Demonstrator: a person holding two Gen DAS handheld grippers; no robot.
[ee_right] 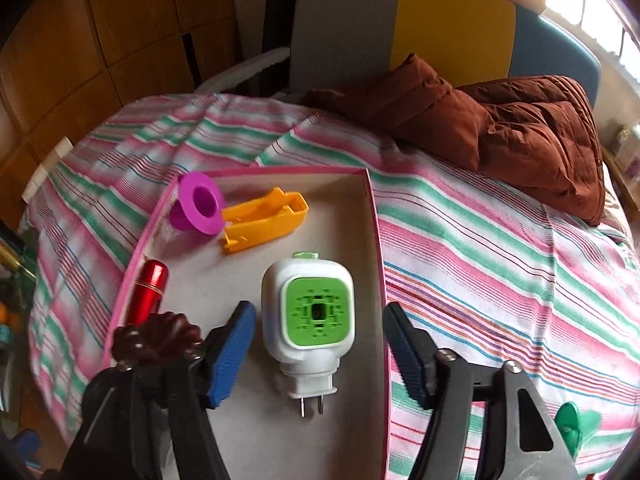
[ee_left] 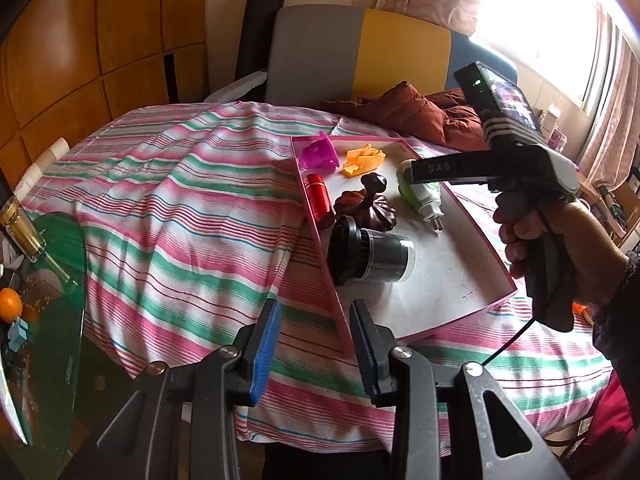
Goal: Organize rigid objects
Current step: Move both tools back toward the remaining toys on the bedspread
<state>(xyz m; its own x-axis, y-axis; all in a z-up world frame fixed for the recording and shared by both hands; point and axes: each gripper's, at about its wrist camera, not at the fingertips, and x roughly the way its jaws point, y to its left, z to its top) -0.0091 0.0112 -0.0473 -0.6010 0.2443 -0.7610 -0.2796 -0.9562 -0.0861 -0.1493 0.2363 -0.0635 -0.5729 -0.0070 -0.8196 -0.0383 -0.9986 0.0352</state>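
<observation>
The right gripper (ee_right: pixel 318 354) stands open around the white plug-in (ee_right: pixel 308 312), gripping nothing. Lift straight up, clear of the pink tray (ee_right: pixel 376 220). The left gripper (ee_left: pixel 316 344) hangs narrowly open and empty.

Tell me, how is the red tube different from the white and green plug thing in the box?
The red tube is slim, round and shiny; the plug thing is wide, boxy and matte. The tube lies against the box's left wall; the plug lies mid-box with metal prongs. Both lie flat.

Glossy red metal tube (ee_right: pixel 147 293), smooth plastic plug (ee_right: pixel 308 312), matt card tray (ee_right: pixel 374 216), striped woven cloth (ee_right: pixel 500 248).
</observation>
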